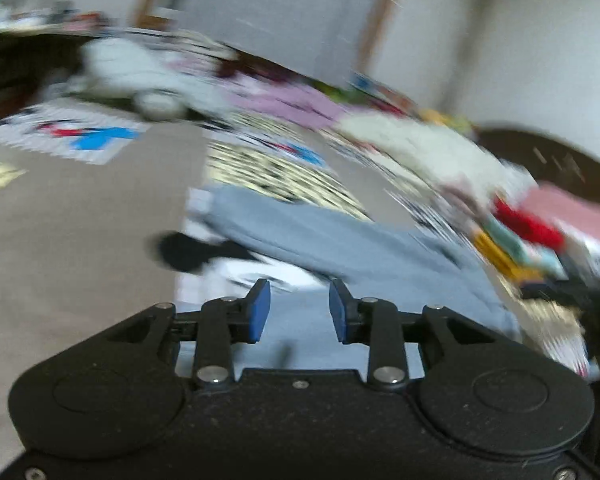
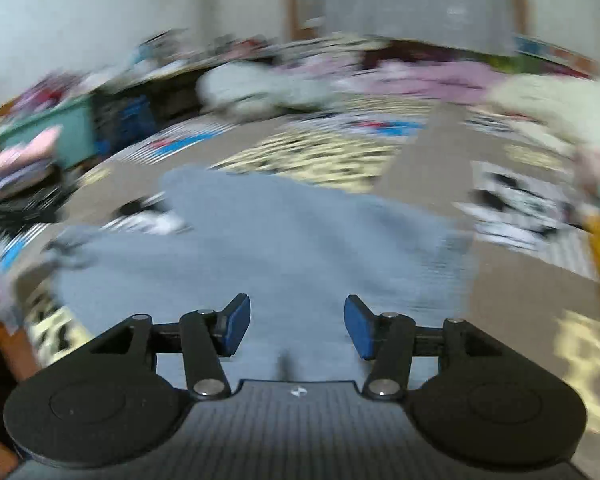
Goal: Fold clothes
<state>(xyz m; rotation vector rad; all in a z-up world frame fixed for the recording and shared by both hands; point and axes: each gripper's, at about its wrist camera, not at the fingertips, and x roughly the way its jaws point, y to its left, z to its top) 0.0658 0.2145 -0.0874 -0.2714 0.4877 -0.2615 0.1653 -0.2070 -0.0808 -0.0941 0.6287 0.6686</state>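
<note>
My left gripper [image 1: 299, 310] nearest lens: blue pads [image 1: 260, 312] parted, narrow gap, nothing between. Blue cloth [image 1: 340, 248] lies under and ahead of it, on patterned bed cover [image 1: 100, 200]. My right gripper [image 2: 297, 326] spread wider, empty, above same cloth [image 2: 280, 240]. Both views motion-blurred; contact with cloth unclear. Cloth's far edge ragged, near cream-black print. Bare cover to left in left view, to right in right view. Clothes pile [image 1: 520, 220] crowds right side.
</note>
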